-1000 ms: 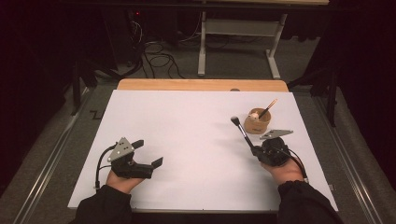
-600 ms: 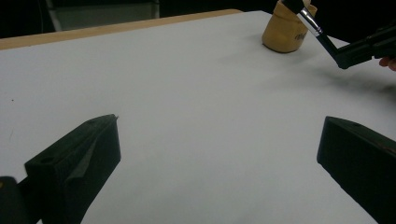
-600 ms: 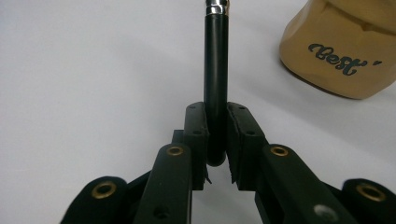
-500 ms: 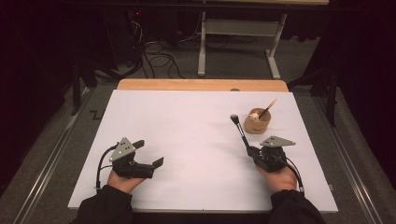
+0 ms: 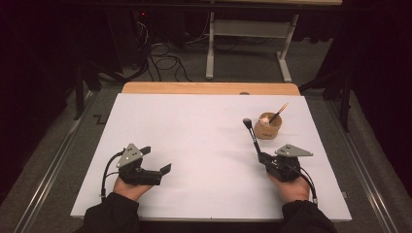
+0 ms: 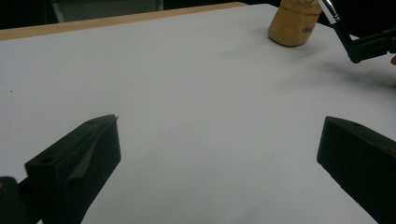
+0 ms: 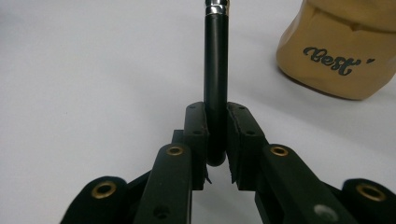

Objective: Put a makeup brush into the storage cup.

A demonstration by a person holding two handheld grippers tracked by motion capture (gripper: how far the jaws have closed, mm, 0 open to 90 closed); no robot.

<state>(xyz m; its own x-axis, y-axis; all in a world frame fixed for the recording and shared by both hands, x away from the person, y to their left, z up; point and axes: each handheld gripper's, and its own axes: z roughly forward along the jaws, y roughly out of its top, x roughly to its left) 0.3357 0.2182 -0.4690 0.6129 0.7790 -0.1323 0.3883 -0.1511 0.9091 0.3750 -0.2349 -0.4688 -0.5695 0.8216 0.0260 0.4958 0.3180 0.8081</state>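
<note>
My right gripper (image 5: 264, 157) is shut on the lower end of a black-handled brush (image 5: 253, 138). The brush slants up and away, with its dark head beside a small wooden cup (image 5: 268, 127). In the right gripper view the jaws pinch the black handle (image 7: 216, 60), and the cup (image 7: 341, 51) with "Best" lettering stands just to the right. A wooden-handled brush (image 5: 278, 112) leans in the cup. My left gripper (image 5: 156, 160) rests open on the white sheet at the near left, with nothing between its jaws (image 6: 219, 128). It sees the cup (image 6: 293, 23) far off.
A white sheet (image 5: 194, 121) covers the table, and a wooden strip (image 5: 209, 88) shows along the far edge. Beyond the table are metal frame legs (image 5: 210, 48) and cables (image 5: 165, 63) on a dark floor.
My right hand has drawn back a little toward the near edge with the brush still held. The left gripper has stayed put.
</note>
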